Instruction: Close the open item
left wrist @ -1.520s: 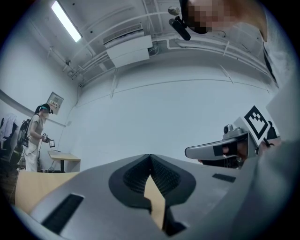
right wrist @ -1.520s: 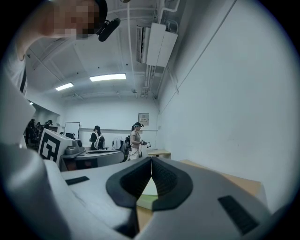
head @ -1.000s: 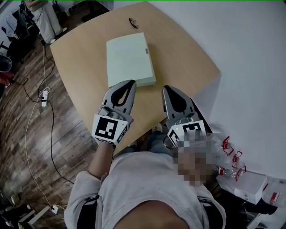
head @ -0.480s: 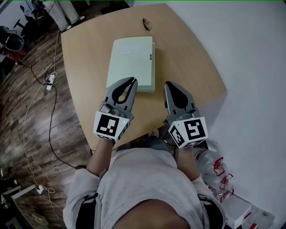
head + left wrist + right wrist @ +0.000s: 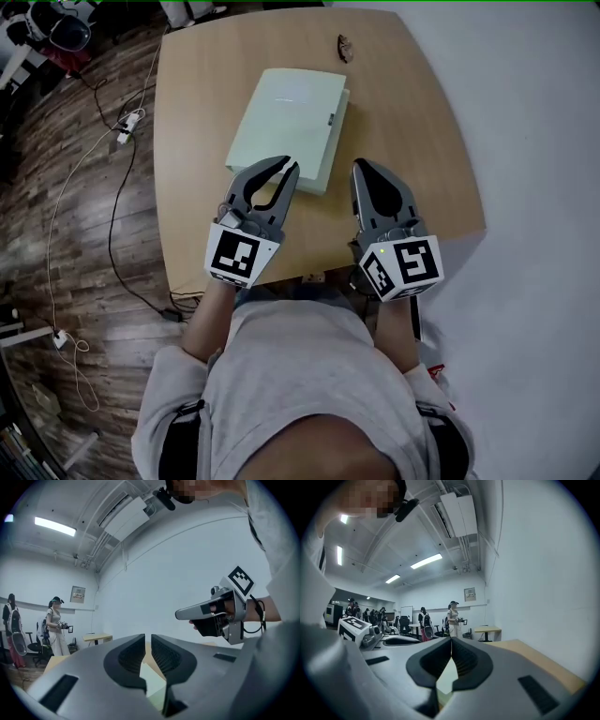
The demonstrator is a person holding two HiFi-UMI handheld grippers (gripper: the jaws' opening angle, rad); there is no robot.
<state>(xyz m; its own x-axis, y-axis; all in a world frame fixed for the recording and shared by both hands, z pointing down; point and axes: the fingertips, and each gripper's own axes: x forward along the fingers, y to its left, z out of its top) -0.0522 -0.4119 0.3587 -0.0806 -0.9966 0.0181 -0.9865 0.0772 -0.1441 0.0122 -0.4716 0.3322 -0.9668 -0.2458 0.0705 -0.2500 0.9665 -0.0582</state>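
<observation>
A flat pale green case [image 5: 286,122] lies on the wooden table [image 5: 197,141], and its lid rests flat. My left gripper [image 5: 289,169] is shut and empty, with its tips over the case's near edge. My right gripper [image 5: 361,167] is also shut and empty, just right of the case's near right corner and above bare wood. In the left gripper view the left gripper [image 5: 147,637] shows almost no gap at its tips, with the case [image 5: 152,679] below them. In the right gripper view the right gripper [image 5: 451,639] has its tips touching above the case [image 5: 449,674].
A small dark object [image 5: 343,44] lies near the table's far edge. A power strip [image 5: 127,127] and cables trail over the wood floor on the left. A white surface runs along the right. People [image 5: 453,618] and another table [image 5: 487,631] stand far off in the room.
Both grippers have moved forward together toward the case. The left tips now overlap its near edge. The head view has swung, so the table sits further right in the picture.
</observation>
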